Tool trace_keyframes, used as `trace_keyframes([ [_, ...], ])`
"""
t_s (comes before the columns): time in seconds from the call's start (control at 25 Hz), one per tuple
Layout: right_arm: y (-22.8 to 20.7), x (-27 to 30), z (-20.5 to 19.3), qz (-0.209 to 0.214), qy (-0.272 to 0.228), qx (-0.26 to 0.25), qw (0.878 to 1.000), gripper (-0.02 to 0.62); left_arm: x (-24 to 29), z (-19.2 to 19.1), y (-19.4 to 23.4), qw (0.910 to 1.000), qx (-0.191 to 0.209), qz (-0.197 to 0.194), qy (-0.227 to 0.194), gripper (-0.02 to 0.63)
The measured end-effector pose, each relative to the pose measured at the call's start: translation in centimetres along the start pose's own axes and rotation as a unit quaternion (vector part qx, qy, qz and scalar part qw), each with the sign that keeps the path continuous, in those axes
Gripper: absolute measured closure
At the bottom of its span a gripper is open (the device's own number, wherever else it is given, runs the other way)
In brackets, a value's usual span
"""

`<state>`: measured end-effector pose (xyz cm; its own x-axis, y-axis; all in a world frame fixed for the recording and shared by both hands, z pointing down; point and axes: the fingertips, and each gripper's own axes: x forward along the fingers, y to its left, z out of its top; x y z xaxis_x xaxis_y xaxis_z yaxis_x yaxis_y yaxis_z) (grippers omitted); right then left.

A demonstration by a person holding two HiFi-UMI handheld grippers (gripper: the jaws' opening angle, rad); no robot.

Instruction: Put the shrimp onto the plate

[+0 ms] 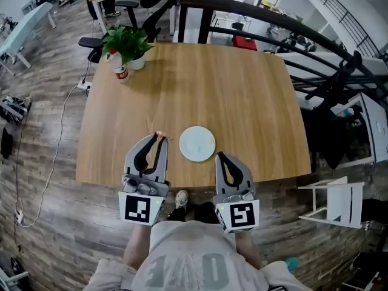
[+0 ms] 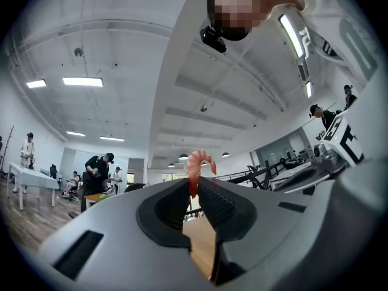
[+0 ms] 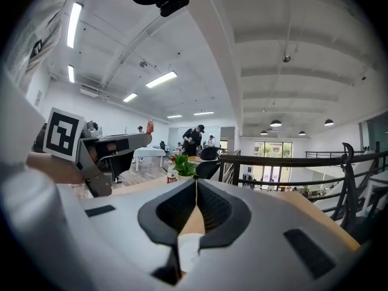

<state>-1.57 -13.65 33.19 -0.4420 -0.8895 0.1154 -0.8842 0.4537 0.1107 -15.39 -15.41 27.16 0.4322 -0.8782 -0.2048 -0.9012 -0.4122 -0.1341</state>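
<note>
Over the wooden table (image 1: 242, 96), left gripper (image 1: 159, 137) pinches the shrimp (image 2: 197, 165).

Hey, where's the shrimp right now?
The shrimp is pinched in the left claw, sticking out past its tips; in the head view it shows just left of the white plate.

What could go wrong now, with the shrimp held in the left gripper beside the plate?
1. The left gripper pinches the shrimp only at its tips, so it may slip onto the table before reaching the plate.
2. The shut right gripper sits close to the plate's rim; a nudge could shift the plate.
</note>
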Motion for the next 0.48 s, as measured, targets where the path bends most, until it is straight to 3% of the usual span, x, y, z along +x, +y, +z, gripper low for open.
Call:
trace_keyframes([
  [0.2,-3.2,1.6,-0.4,0.012,0.008,0.03,0.999,0.574,3.5,-1.1,-1.5,0.9997,0.001,-0.016,0.019,0.555],
  [0.48,-7.8,4.1,-0.5,0.041,-0.014,0.048,0.998,0.574,8.0,-1.9,-3.2,0.9996,0.005,0.009,0.026,0.555],
])
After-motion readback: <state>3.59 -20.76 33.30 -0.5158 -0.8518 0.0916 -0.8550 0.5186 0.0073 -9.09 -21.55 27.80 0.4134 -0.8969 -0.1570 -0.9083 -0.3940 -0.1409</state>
